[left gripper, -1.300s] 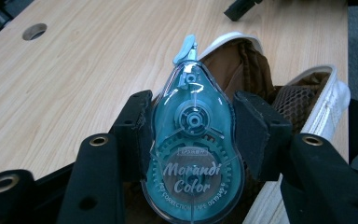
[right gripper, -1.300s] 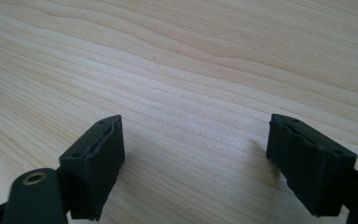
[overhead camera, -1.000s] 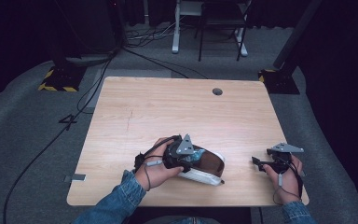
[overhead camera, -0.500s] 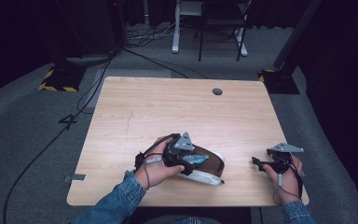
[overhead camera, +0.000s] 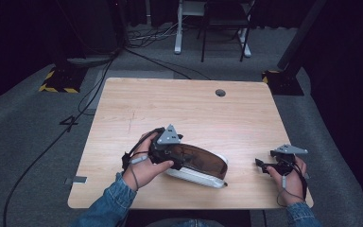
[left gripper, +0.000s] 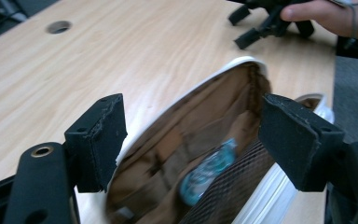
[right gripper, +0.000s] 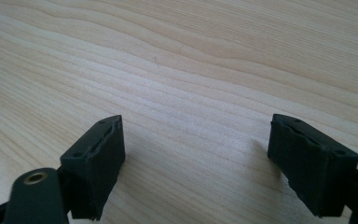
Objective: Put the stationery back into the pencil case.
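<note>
A white zip pouch (overhead camera: 203, 165) with a brown lining lies open on the wooden table (overhead camera: 194, 109) near its front edge. My left gripper (overhead camera: 183, 158) hovers over the pouch's left end. Its jaws have just been opening, and the left gripper (left gripper: 191, 140) now stands open astride the pouch (left gripper: 214, 107) mouth with neither pad pressing on the rim. Inside I see a teal packet (left gripper: 205, 173) and a dark mesh pocket (left gripper: 230, 186). My right gripper (overhead camera: 261, 164) rests at the front right, open over bare wood (right gripper: 196, 163), apart from the pouch.
A round cable hole (overhead camera: 220, 92) sits at the table's far right. The right hand and its gripper (left gripper: 261, 23) lie beyond the pouch in the left gripper view. Cables (overhead camera: 99, 80), a striped stand base (overhead camera: 56, 81) and chair legs (overhead camera: 208, 42) stand on the floor behind.
The left gripper's jaws have come apart and the left hand has drawn back a little to the left and up from the pouch. The pouch and the right gripper have stayed put.
</note>
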The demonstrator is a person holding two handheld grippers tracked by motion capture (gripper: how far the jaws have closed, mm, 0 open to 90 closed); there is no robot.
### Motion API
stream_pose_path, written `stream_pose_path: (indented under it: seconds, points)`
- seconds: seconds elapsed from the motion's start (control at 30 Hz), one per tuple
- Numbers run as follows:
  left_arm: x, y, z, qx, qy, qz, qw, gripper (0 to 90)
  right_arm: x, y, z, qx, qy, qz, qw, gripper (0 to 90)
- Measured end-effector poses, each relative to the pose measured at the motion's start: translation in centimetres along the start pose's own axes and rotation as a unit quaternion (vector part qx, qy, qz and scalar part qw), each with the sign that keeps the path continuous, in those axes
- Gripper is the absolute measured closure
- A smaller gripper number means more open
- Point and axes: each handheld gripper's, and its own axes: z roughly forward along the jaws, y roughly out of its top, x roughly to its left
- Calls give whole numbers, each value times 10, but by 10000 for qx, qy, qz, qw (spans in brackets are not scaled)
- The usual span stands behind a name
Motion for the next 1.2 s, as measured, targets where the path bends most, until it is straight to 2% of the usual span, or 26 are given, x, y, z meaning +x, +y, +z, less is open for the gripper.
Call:
stream_pose_path:
  seconds: [0.13,0.23,0.27,0.37,0.57,0.7,0.93,1.03,1.1,1.2]
  points:
    - [9,-5,-16,-63,252,-68,9996,234,0,2,2,2,20,-6,10000,190]
    - [17,-10,-27,-61,566,-64,9984,221,0,3,4,-11,15,-14,10000,189]
    - [17,-10,-27,-61,566,-64,9984,216,0,4,4,-2,9,-13,10000,189]
    - [23,-17,-37,59,898,-40,9959,206,0,4,4,9,19,-20,10000,189]
    - [36,-33,-53,128,1101,-257,9935,188,0,5,5,6,35,-27,10000,188]
    - [44,-43,-64,219,1338,-301,9903,186,0,5,6,2,39,-37,10000,188]
    - [57,-60,-75,256,1388,-504,9887,168,1,5,5,-2,58,-51,10000,188]
    - [62,-71,-75,405,1446,-590,9869,164,1,5,5,-3,57,-57,10000,188]
    - [65,-80,-73,529,1532,-642,9847,162,1,4,5,5,58,-53,10000,188]
    - [70,-90,-72,597,1553,-725,9834,162,1,4,5,3,59,-56,10000,188]
